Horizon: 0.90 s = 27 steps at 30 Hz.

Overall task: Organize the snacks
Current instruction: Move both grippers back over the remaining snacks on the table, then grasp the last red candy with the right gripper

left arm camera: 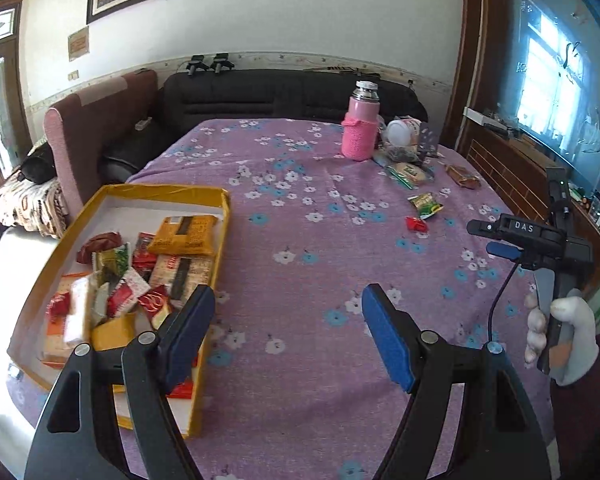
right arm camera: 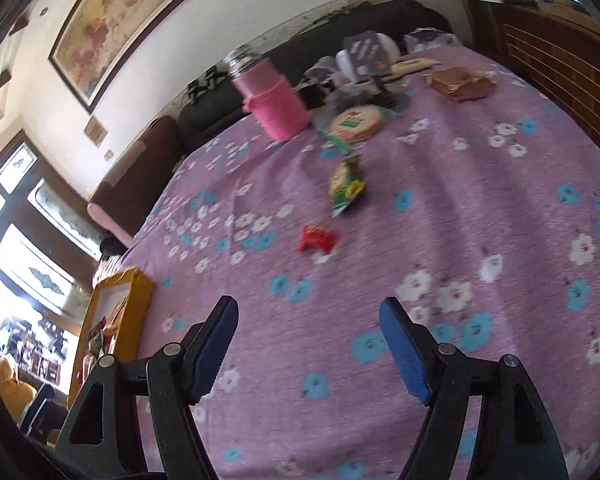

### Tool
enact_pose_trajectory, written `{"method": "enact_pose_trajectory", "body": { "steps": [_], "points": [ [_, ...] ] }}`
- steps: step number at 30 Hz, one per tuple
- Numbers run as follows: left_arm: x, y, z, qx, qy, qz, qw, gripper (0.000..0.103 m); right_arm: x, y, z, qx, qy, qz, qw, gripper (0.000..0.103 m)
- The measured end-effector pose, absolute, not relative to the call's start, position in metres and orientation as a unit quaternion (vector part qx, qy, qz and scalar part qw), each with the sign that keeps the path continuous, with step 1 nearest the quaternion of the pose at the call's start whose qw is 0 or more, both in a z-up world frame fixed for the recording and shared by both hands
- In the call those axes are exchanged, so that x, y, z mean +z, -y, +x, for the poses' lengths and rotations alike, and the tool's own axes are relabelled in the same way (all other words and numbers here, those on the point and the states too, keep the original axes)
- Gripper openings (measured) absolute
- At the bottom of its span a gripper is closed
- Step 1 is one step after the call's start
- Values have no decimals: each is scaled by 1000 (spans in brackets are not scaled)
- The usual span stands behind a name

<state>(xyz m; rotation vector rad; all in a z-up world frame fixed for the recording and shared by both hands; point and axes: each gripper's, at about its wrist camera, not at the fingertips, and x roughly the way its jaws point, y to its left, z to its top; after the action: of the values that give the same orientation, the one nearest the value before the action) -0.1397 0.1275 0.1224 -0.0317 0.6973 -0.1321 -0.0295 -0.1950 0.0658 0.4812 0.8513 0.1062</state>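
The left gripper [left arm camera: 288, 308] hangs wide open and empty over the purple flowered tabletop [left arm camera: 300, 240], its left finger just over the near corner of the yellow snack box [left arm camera: 216, 240]. The right gripper [right arm camera: 308, 320] is equally spread, holding nothing. Ahead of it lie the red candy [right arm camera: 318, 237], then the green packet [right arm camera: 346, 184], then the round cracker pack [right arm camera: 356, 123].

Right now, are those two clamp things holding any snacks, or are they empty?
Left gripper: open, holding nothing, above the tablecloth.
Right gripper: open, holding nothing.
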Motion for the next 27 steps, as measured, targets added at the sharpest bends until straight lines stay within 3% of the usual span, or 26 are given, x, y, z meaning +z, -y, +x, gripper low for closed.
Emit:
{"method": "enact_pose_trajectory", "body": {
  "steps": [6, 14, 18, 19, 21, 27],
  "points": [
    [108, -108, -129, -91, -361, -12, 928, 76, 53, 228, -6, 18, -416, 245, 876, 76],
    [99, -113, -120, -90, -375, -18, 923, 76, 34, 181, 68, 48, -448, 204, 869, 72],
    [97, -122, -117, -84, -377, -24, 922, 76, 22, 152, 85, 46, -469, 165, 866, 53],
    [97, -124, -117, -82, -376, -26, 922, 76, 22, 144, 83, 40, -472, 145, 869, 38],
    [95, -127, -115, -81, -377, -33, 922, 76, 18, 132, 79, 59, -490, 138, 859, 19],
    [91, -128, -115, -91, -382, -41, 919, 76, 18, 105, 50, 141, -497, 130, 846, 19]
  ]
}}
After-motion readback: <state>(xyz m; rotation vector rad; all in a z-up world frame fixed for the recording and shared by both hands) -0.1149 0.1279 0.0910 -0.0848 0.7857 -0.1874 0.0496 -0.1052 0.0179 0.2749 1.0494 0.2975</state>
